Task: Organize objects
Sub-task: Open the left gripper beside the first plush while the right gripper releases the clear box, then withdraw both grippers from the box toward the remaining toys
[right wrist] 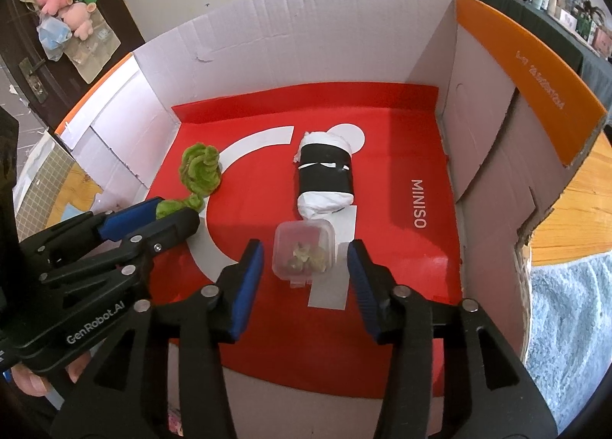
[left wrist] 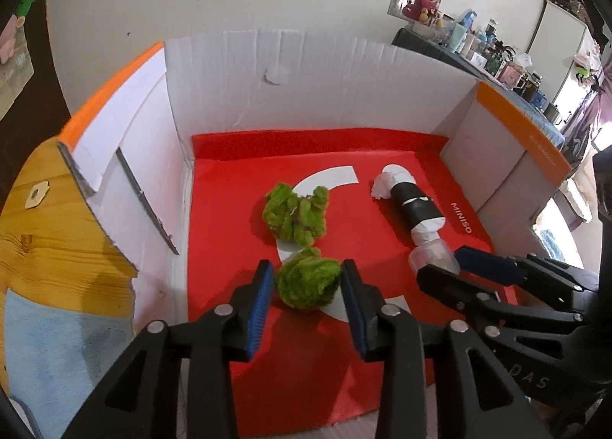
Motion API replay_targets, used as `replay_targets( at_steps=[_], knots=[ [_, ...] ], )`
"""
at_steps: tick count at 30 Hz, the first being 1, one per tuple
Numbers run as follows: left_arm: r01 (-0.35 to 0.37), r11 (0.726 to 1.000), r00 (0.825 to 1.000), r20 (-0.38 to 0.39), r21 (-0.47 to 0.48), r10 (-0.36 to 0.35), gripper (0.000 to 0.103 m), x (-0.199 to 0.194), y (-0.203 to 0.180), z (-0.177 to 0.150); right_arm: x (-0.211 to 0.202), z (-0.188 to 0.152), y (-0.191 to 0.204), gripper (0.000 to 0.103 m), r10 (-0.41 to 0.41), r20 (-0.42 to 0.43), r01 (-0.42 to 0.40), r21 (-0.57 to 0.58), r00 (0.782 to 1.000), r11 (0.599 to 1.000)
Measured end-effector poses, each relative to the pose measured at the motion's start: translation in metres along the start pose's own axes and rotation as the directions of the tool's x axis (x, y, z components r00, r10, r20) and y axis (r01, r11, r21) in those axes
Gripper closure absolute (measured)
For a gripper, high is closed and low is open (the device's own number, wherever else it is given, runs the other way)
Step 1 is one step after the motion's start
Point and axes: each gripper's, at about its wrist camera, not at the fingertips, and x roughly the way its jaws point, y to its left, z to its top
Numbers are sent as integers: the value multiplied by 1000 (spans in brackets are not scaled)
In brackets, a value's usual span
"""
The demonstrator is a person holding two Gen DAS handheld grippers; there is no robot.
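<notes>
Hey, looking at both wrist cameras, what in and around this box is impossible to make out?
- Near green fuzzy ball: right wrist view, mostly hidden behind the left gripper fingers.
- Small clear container: left wrist view, largely covered by the right gripper; its contents are too small to identify.
- Wrapped black-and-white bundle: wrapping hides what is inside.
- Orange flap lettering: too blurred.
- Box front edge: hidden by the fingers.

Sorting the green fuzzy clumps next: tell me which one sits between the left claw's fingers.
The nearer green clump, the rounder one, lies between the left claw fingers, pads not touching. The other green clump lies farther back, on the red sheet.
</notes>
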Motion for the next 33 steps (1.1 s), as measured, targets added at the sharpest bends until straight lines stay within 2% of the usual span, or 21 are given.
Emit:
replay_targets(
  at_steps=[8,12,19,23,29,33],
  knots=[
    [-6,1000,1000,11,-2,6,58,-11,2,-2,-11,-6,2,58,-1,19,1,0,1000,1000],
    [-20,1000,1000,18,-7,20,46,-17,3,-6,-16,-8,6,50,-1,29,2,-12,1000,1000],
    [-21,1000,999,27,-15,21,46,-27,6,-13,-26,-13,12,49,-6,47,7,-24,999,1000],
    [-21,1000,999,35,-19,22,39,-33,8,-17,-32,-15,16,39,-8,65,10,-31,998,999],
    [-22,1000,999,48,-21,23,32,-43,10,-24,-45,-20,18,38,-2,88,5,-37,996,999],
    [-22,999,998,53,-30,23,29,-49,13,-29,-54,-24,19,30,2,104,2,-36,995,999]
  ],
)
